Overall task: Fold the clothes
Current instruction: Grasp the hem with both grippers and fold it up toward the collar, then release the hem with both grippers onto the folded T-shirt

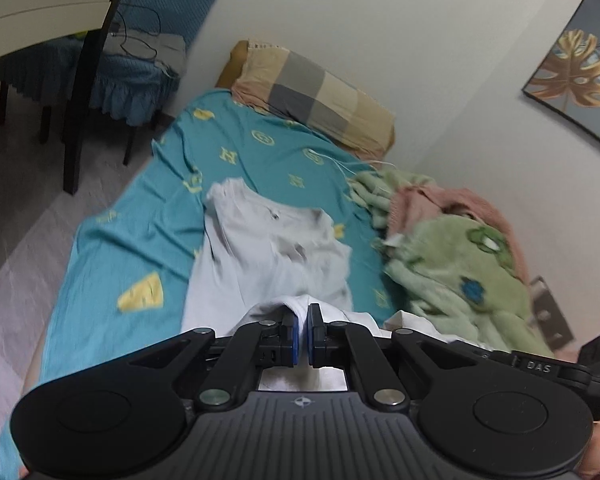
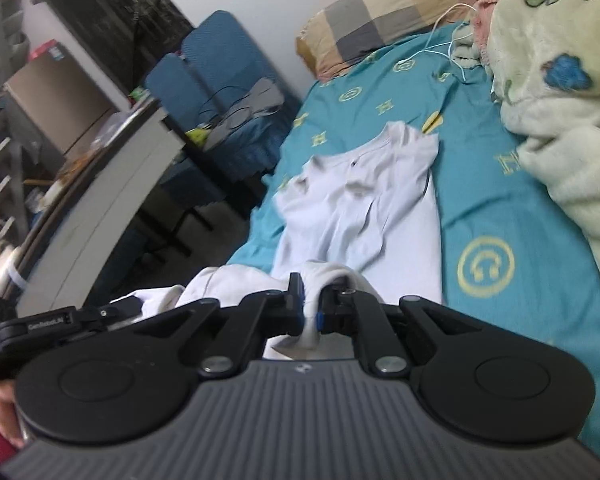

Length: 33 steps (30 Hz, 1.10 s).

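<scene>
Teal bedsheet bears shirt (both tongs gripping), blanket beside.

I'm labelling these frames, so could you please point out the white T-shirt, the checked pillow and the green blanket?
white T-shirt [image 1: 268, 248]: left wrist view, chest area below the collar.
checked pillow [image 1: 316, 92]: left wrist view, grey checked middle.
green blanket [image 2: 548, 80]: right wrist view, fleece beside the blue patch.

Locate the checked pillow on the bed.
In both views the checked pillow lies at the far end of the teal sheet, against the wall, beyond the white T-shirt.
</scene>
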Tool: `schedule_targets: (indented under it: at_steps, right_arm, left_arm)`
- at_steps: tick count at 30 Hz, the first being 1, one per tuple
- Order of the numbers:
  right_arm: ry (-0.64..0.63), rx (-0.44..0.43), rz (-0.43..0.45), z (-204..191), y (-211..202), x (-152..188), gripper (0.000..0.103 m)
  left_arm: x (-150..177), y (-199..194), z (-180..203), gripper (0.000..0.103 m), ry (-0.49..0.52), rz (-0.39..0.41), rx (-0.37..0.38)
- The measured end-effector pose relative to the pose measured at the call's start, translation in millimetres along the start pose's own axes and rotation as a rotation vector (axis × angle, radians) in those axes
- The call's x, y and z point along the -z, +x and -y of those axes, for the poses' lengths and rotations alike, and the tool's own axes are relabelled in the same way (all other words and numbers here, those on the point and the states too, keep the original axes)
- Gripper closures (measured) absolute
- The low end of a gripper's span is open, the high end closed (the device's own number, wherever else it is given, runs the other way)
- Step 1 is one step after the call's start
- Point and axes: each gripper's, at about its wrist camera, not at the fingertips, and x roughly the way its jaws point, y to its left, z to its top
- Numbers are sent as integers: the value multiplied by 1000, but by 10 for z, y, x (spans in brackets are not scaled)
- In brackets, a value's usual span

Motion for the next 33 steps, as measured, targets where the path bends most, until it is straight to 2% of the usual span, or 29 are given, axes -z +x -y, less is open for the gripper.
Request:
schedule_targets:
  at_steps: [4,10,14,19,22,24,25,29,30,32,33]
  right_arm:
    - [24,39,1,219,528,-275,94]
    - [1,118,-32,562,1208,-350,93]
    - [-41,182,-64,726,1596,-344,93]
    - [-67,222,-106,828,1841,-277,93]
    - [-71,234,-125,890,1949,-241,93]
    - [-61,228,-115,881,1914,-253,92]
    - [-59,225,-108,870,1889,-259,92]
    - [-83,219,-77,766,1760,-274,91]
    - [-92,219,-69,732,1724,-275,90]
    - [-114,222,-49,642,1623,-251,85]
    - [-119,220,-30,598,1545,-225,76]
  left_arm:
    - [-212,648,-68,98,49,8,-54]
    - [-180,1514,-278,98,132,-30,-110]
    - [-63,1880,-437,97,126,-85,-138]
    - [71,2304,-618,95,119,-150,-171]
    - [96,2181,-513,93,145,-130,-173]
    - [117,2071,-428,89,165,-112,-175]
    - [127,2017,-385,82,175,-103,-175]
    - [168,1798,-215,46,215,-67,-178]
    - [178,1743,-172,42,225,-58,-178]
    - [199,1634,-87,26,246,-40,-180]
    - [209,1579,-45,22,256,-31,-180]
